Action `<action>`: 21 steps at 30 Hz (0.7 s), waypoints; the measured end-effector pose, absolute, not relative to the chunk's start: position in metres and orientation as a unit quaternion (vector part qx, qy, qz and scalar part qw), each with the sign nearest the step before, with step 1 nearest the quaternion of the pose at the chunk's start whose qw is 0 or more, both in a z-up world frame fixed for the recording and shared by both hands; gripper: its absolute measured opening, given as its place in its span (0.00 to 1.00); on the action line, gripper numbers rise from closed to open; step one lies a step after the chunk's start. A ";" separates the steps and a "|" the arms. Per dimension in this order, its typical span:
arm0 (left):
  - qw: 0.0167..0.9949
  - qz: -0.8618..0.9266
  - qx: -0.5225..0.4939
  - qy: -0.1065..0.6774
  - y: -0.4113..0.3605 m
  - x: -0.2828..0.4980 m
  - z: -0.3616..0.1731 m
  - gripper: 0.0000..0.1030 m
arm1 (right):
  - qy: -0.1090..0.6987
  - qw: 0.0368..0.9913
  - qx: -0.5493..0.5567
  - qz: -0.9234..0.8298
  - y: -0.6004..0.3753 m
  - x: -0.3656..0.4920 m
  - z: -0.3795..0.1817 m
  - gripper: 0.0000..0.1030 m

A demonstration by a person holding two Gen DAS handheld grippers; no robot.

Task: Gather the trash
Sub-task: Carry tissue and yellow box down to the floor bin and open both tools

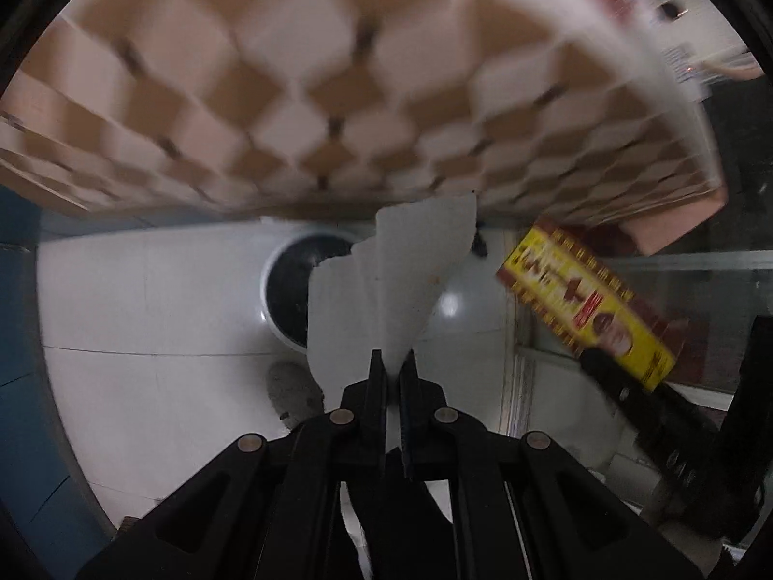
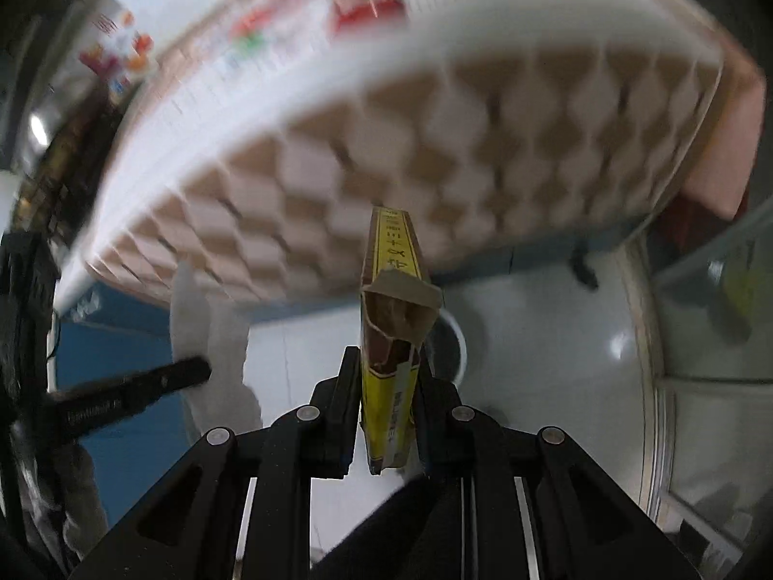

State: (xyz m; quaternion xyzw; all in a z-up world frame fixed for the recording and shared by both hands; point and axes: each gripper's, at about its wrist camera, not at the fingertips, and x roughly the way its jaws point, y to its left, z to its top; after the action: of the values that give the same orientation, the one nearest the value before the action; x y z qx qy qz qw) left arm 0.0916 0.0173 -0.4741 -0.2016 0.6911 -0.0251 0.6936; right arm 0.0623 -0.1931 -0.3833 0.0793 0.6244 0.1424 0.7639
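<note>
L hand-held gripper (image 1: 392,362) pinched tight on torn white paper (image 1: 386,280), hanging over white floor (image 1: 145,299) w/ dark round bin (image 1: 294,285) below. R hand-held gripper (image 2: 386,372) clamps yellow-red carton (image 2: 392,328) upright, near checkered surface (image 2: 435,145) edge.

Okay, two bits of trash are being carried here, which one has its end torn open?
The yellow box clamped in the right gripper: its cardboard end flap gapes open. The white paper scrap in the left gripper is just a flat, ragged sheet.
</note>
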 end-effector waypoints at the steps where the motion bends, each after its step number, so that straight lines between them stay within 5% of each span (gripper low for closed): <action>1: 0.685 -0.024 -0.209 0.697 0.016 0.095 -0.510 0.02 | 0.636 0.754 0.077 0.145 -0.194 0.059 -0.415 0.20; 7: 0.637 -0.002 -0.222 0.738 0.018 0.117 -0.705 0.02 | 0.691 0.702 0.077 0.156 -0.194 0.056 -0.605 0.20; 12: 0.606 0.008 -0.222 0.764 0.028 0.123 -0.808 0.07 | 0.725 0.664 0.087 0.160 -0.187 0.059 -0.756 0.21; 14: 0.610 0.018 -0.202 0.766 0.030 0.122 -0.821 0.29 | 0.744 0.644 0.086 0.158 -0.182 0.060 -0.797 0.24; 15: 0.615 0.024 -0.194 0.764 0.031 0.121 -0.823 0.75 | 0.751 0.636 0.082 0.156 -0.179 0.061 -0.809 0.31; 16: 0.620 0.032 -0.190 0.760 0.033 0.118 -0.821 1.00 | 0.757 0.630 0.078 0.154 -0.176 0.061 -0.821 0.51; 18: 0.630 0.044 -0.184 0.753 0.039 0.112 -0.811 1.00 | 0.758 0.629 0.080 0.151 -0.177 0.060 -0.828 0.77; 21: 0.643 0.068 -0.164 0.745 0.050 0.105 -0.794 1.00 | 0.756 0.637 0.056 0.140 -0.172 0.057 -0.818 0.99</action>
State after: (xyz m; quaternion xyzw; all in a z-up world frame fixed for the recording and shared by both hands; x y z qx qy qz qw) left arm 0.1051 0.0497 -0.7944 -0.1636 0.7453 0.0682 0.6427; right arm 0.0568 -0.1716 -0.8179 0.0559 0.7561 0.1397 0.6369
